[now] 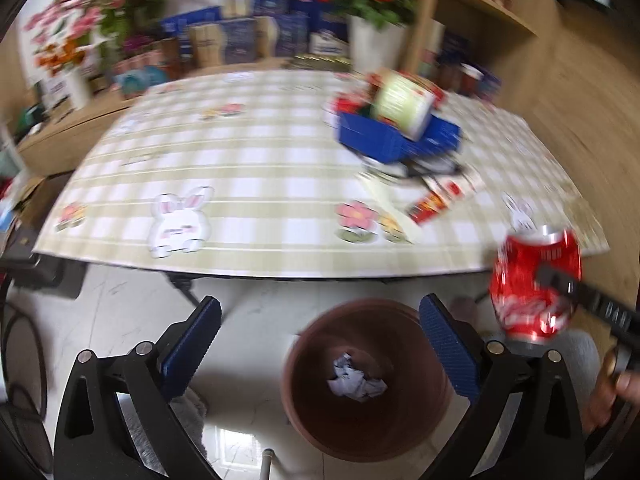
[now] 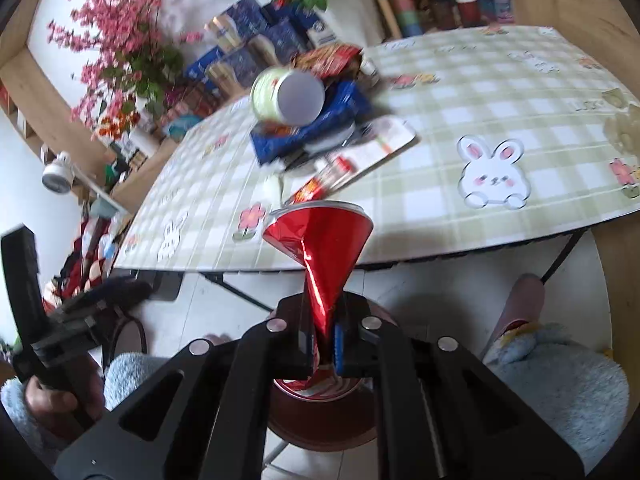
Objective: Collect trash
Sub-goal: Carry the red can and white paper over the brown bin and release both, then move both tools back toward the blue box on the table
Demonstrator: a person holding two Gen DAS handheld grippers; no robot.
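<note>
My left gripper (image 1: pixel 320 308) stands open with nothing between its blue pads, over a brown round bin (image 1: pixel 308 400) on the floor. A crumpled white paper (image 1: pixel 356 380) lies at the bin's bottom. My right gripper (image 2: pixel 323 344) is shut on a crushed red soda can (image 2: pixel 320 248), pinching its flattened middle. The bin (image 2: pixel 320 432) sits right below this can. In the left wrist view the can (image 1: pixel 532 280) hangs at the right, past the table's front edge. On the table lies a trash pile: a blue packet (image 1: pixel 396 140), a green-labelled tub (image 1: pixel 404 104) and red wrappers (image 1: pixel 432 204).
A table with a green checked cloth (image 1: pixel 248 160) fills the middle of both views. Behind it stand flower pots (image 1: pixel 376 40), blue boxes (image 1: pixel 248 36) and a wooden shelf (image 1: pixel 480 4). A person's fluffy slippers (image 2: pixel 560 376) rest on the white floor beside the bin.
</note>
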